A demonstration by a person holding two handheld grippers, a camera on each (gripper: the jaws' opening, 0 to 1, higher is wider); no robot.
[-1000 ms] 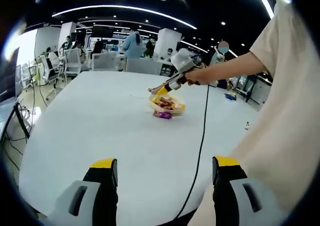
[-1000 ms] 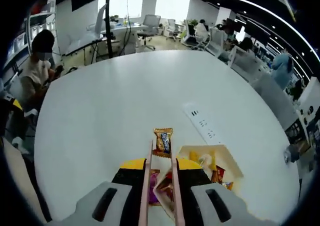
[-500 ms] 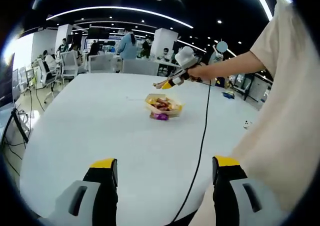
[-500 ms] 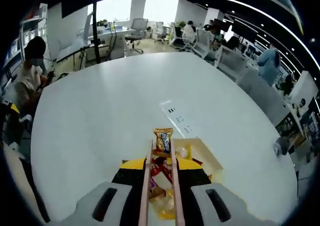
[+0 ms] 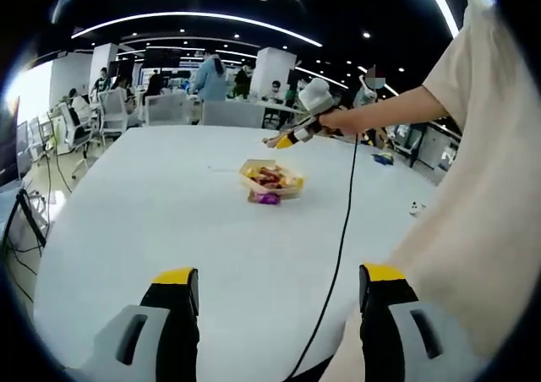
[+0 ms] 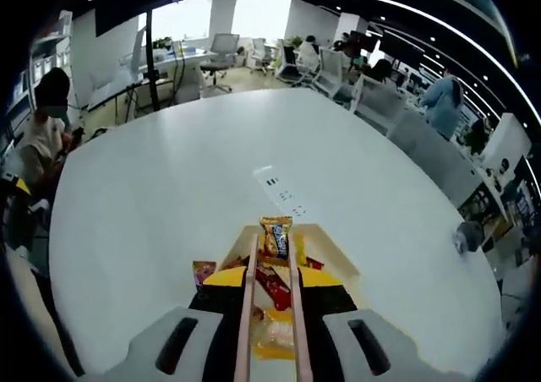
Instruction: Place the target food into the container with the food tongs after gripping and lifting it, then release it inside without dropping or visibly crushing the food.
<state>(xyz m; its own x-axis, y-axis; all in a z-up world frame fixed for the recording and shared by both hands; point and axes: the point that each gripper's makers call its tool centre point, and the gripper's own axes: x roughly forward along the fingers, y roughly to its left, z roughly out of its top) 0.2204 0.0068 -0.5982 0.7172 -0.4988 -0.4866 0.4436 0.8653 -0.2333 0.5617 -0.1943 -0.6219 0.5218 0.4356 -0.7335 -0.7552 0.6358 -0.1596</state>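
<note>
Pinching the food tongs [image 6: 270, 314] shut, my right gripper [image 6: 270, 293] holds a wrapped snack [image 6: 275, 237] at the tong tips, hanging over the cream container [image 6: 334, 251] on the white table [image 6: 152, 188]. Other wrapped snacks [image 6: 272, 287] lie in the container, and a purple packet [image 6: 203, 271] sits just beside it. My left gripper [image 5: 279, 297] has its jaws spread and holds nothing, low over the table's near edge, well apart from the container [image 5: 270, 179]. A power strip [image 6: 281, 193] lies beyond the container.
</note>
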